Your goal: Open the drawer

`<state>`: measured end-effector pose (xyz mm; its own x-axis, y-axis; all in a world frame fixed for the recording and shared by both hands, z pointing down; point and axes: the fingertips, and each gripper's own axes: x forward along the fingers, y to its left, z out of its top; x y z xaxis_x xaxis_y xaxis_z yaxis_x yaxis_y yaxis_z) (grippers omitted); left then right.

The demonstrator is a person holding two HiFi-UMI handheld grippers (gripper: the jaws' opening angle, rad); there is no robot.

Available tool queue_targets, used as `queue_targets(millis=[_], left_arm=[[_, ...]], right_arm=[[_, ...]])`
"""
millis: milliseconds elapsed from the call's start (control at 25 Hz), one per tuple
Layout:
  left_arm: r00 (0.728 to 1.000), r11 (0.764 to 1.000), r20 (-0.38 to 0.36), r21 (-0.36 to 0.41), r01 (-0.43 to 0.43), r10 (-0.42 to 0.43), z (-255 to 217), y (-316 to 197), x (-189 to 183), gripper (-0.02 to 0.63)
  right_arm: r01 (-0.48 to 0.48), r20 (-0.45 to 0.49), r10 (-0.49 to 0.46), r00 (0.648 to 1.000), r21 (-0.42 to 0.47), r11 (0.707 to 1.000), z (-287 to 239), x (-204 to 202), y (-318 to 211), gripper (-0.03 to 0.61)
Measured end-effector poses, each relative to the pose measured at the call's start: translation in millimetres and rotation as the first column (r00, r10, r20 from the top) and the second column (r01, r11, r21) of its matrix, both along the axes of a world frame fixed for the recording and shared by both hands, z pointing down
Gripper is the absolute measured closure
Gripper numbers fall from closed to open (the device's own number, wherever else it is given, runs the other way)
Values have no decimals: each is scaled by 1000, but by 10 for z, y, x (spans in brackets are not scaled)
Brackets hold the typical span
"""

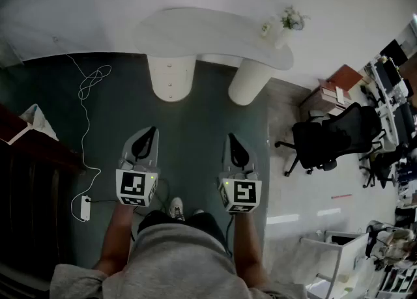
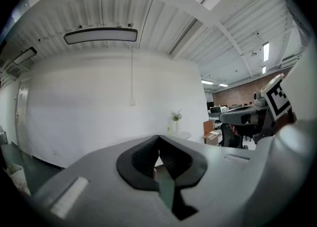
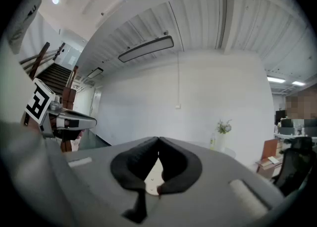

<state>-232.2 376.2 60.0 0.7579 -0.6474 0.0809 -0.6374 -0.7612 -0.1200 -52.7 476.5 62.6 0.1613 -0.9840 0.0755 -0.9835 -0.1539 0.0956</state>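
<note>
A white curved table [image 1: 215, 34] stands ahead by the wall on two round pedestals. The left pedestal [image 1: 171, 77] holds the drawers, each with a small knob, and they look closed. My left gripper [image 1: 150, 133] and right gripper [image 1: 233, 139] are held level side by side over the dark floor, well short of the table. Both are shut with nothing between the pads. In the left gripper view the left gripper [image 2: 158, 138] has its tips meeting. In the right gripper view the right gripper [image 3: 158, 140] frames a bit of the drawer pedestal [image 3: 150, 175] below its tips.
A vase of flowers [image 1: 290, 20] sits on the table's right end. A black office chair [image 1: 326, 138] and a brown side table [image 1: 331, 94] stand to the right. A white cable [image 1: 85, 96] runs to a power strip [image 1: 85, 208] on the left floor, near dark wooden furniture [image 1: 32, 144].
</note>
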Motion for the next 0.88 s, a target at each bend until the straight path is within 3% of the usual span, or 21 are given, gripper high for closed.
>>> queue_targets(millis=[880], left_arm=[[1000,1000,-5,-11,15,-15,55,-562,176,603]], right_arm=[[1,-8,-1,1000,17,1000,-46,210,-563,574]])
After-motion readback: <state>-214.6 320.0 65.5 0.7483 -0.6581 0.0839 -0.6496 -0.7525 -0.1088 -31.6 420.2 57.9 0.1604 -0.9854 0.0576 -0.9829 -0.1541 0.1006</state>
